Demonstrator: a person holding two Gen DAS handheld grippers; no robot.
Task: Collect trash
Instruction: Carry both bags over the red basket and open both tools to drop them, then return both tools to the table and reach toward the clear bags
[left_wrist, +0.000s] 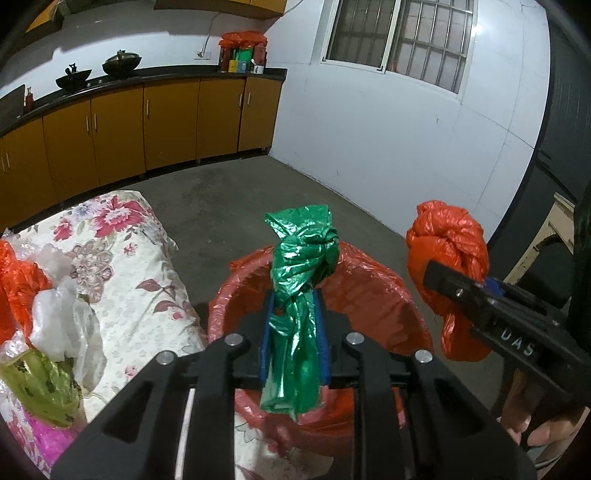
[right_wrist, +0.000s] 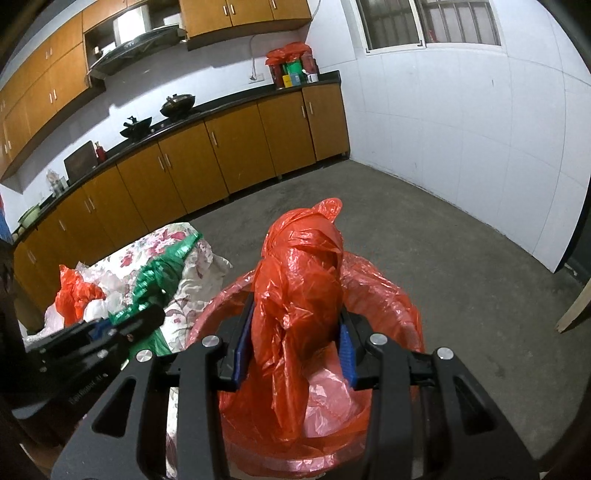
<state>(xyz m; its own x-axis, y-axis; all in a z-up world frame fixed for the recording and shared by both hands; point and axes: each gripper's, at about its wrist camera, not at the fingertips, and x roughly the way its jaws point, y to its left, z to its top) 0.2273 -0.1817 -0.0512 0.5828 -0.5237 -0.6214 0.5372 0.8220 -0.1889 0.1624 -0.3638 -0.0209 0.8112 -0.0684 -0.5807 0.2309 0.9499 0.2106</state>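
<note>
Held above the bin (left_wrist: 388, 280), lined in red plastic with the liner folded over its rim: a knotted green bag (left_wrist: 301, 280), clamped between the blue pads of the left gripper (left_wrist: 293, 332), its twisted tail hanging below the pads over the bin's mouth. Pressed close on both sides of the crumpled plastic, with only a narrow gap taken up by the bag. Gripped just beside it, to the right in the left wrist view, also over the bin's edge: a knotted orange bag (right_wrist: 299, 288), squeezed between the pads of the right gripper (right_wrist: 295, 350), knot uppermost, loose end trailing down into the bin. Set a little wider than the left, filled wholly by the bag. Seen under the right gripper's handle, low at the frame's right edge: part of a hand (left_wrist: 532, 424). Found left of the bin and touching its side: a table under a floral cloth (left_wrist: 122, 258), with more trash on it, namely another orange bag (left_wrist: 18, 280), crumpled white plastic (left_wrist: 62, 317), a yellow-green wrapper (left_wrist: 44, 387) and a bit of pink film (left_wrist: 48, 439). Beyond, across a grey concrete floor (left_wrist: 229, 199): brown cabinets (left_wrist: 166, 122) under a dark counter with two woks (left_wrist: 122, 61), and a barred window (left_wrist: 399, 33) in the white wall.
</note>
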